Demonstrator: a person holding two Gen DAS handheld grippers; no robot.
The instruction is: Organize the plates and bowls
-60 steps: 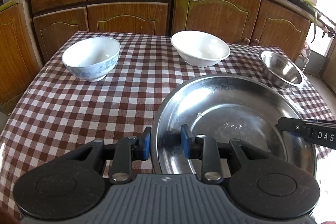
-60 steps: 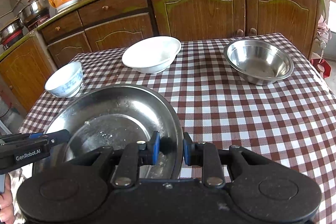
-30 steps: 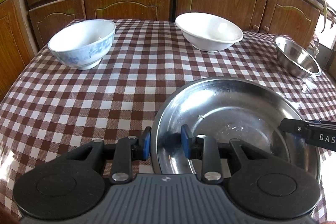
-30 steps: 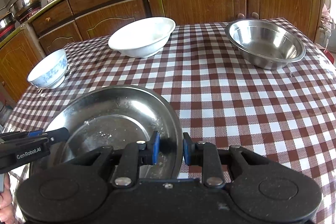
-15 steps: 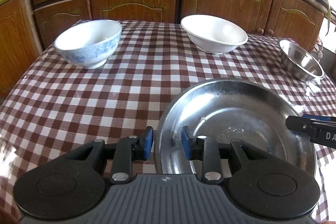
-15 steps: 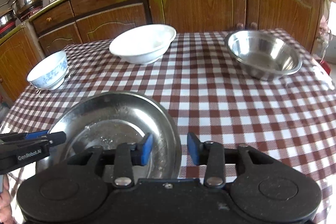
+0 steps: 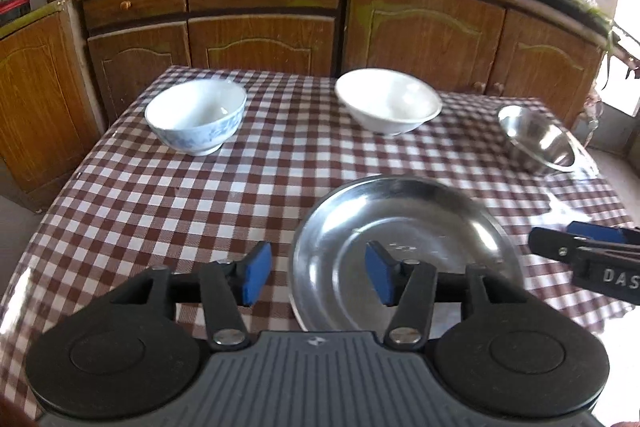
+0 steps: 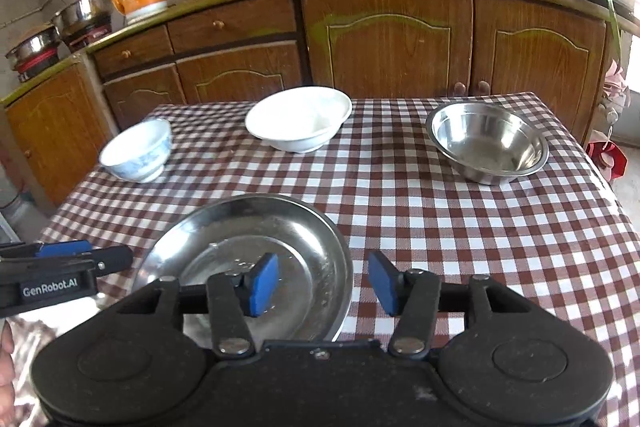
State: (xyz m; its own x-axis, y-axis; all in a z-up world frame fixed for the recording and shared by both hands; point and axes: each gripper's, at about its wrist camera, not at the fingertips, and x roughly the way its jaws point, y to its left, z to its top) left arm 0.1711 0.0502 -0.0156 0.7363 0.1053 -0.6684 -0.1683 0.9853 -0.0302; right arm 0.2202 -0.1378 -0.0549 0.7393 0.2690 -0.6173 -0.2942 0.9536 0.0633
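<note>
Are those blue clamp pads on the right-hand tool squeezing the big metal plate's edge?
Apart. In the right wrist view the right gripper has just been opening: the steel plate rim passes between its blue pads with a clear gap either side.

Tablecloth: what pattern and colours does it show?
The tablecloth is a brown-and-white check, clearest in the right wrist view.

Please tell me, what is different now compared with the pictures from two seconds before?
Both claws, left claw and right claw, were shut on the steel plate rim; their jaws have just been opening, let it go and drew back. The plate rests on the checked table. The three bowls stayed in place.
</note>
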